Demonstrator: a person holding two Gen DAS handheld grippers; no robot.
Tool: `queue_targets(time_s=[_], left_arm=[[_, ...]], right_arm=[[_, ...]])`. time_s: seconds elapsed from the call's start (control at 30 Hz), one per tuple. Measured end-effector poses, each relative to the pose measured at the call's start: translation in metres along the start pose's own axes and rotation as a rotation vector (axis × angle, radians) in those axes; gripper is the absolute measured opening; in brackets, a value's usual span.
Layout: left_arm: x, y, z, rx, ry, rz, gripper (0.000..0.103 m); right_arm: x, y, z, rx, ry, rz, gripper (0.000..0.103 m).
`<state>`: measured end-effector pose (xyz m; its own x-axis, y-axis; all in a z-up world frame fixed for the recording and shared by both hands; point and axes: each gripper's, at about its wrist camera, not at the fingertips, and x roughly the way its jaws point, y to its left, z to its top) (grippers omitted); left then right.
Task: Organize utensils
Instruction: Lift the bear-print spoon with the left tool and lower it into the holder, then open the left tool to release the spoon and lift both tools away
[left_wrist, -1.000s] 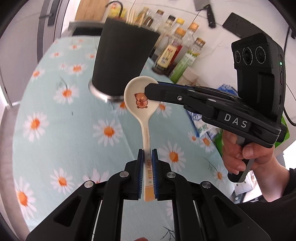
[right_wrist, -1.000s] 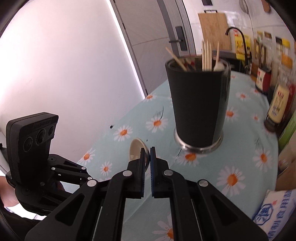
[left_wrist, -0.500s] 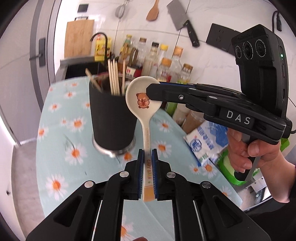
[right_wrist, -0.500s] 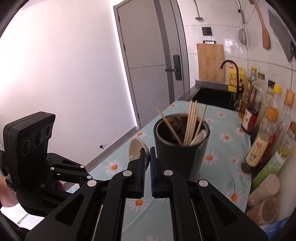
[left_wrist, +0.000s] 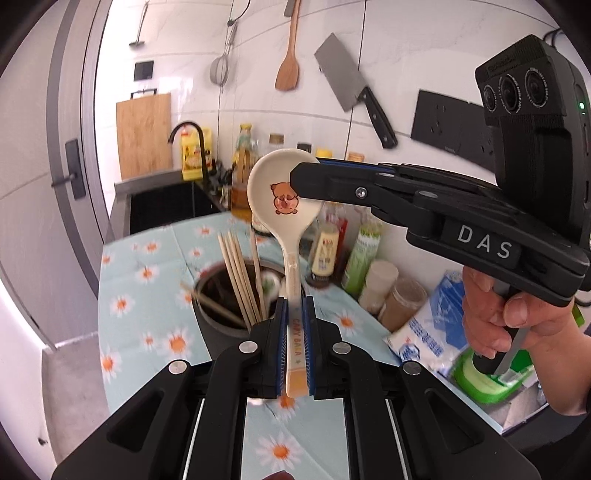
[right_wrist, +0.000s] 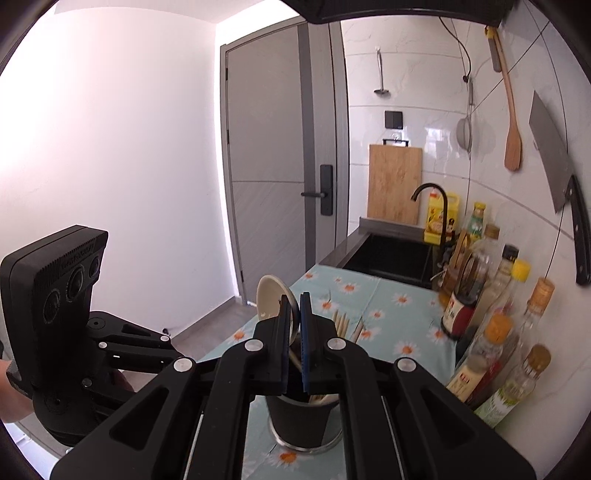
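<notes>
My left gripper is shut on the handle of a cream ceramic spoon with a bear print, held upright. My right gripper is shut on the rim of the spoon's bowl; in the left wrist view its fingertips reach in from the right. Both hold the spoon above the black utensil cup, which holds wooden chopsticks and a white spoon. The cup also shows in the right wrist view, below the fingers.
Sauce and oil bottles line the wall on the right. A black sink with a tap and a cutting board lies at the counter's far end. A white bag and a green object lie near the right hand. The daisy tablecloth covers the counter.
Both grippers have lifted the spoon together, from low beside the cup to above its open top. The grips on handle and bowl have not changed.
</notes>
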<state>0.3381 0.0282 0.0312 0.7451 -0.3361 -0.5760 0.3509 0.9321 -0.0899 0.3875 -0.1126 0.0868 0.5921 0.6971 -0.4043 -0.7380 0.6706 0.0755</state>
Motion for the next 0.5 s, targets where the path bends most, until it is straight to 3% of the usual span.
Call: queue_targets(time_s=[0.5], left_arm=[[0.041, 0.024, 0.037, 0.012, -0.039, 0.017, 0.007]], right_arm=[[0.039, -0.032, 0.029, 0.028, 0.01, -0.064, 0.008]])
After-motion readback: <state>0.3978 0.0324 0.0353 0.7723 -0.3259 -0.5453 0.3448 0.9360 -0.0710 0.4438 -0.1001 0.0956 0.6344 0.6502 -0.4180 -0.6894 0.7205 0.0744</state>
